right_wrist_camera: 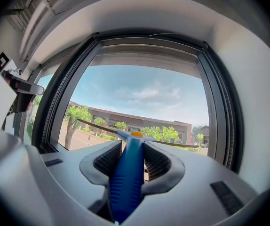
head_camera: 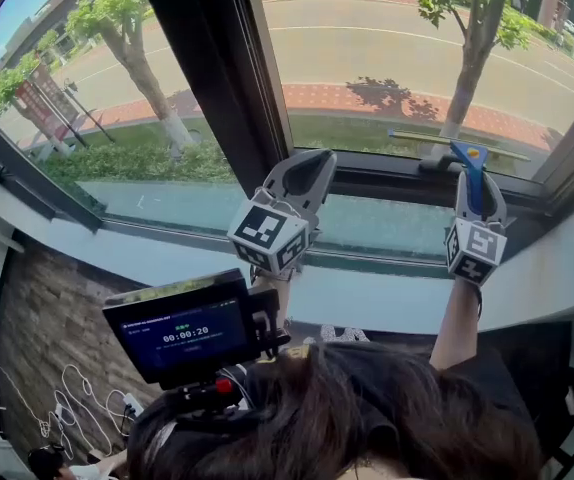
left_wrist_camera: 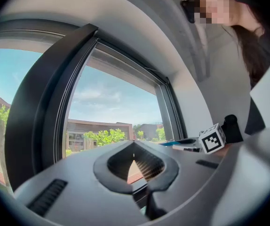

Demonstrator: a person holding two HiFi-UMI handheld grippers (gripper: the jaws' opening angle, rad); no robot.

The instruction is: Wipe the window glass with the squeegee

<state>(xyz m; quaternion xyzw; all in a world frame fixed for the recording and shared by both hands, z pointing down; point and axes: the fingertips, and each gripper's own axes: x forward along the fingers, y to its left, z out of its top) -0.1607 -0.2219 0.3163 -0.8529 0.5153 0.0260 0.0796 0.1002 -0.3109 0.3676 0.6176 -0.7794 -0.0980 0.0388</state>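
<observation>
The right gripper (head_camera: 474, 183), forearm stretching upward, is clenching its jaws on the blue squeegee (head_camera: 468, 154) low on the window glass (head_camera: 387, 58); the left gripper (head_camera: 307, 168) is hovering nearby, jaws closed on nothing.

Dark window frame (head_camera: 217, 78), thick centre post, splits window glass (head_camera: 397, 48) into two panes. White sill (head_camera: 387, 298) runs under frame. White curved wall (right_wrist_camera: 259, 107) rises right of opening. Grey brick-patterned surface (head_camera: 47, 308) below sill at left, with white cables (head_camera: 82, 398) near its lower edge. Outside, bright daylight: blue sky (right_wrist_camera: 144, 86) with thin cloud, low brown building (right_wrist_camera: 139, 120), street trees (head_camera: 127, 28), pale road (head_camera: 387, 53), red paved path (head_camera: 367, 98), grass strip (head_camera: 137, 158).
</observation>
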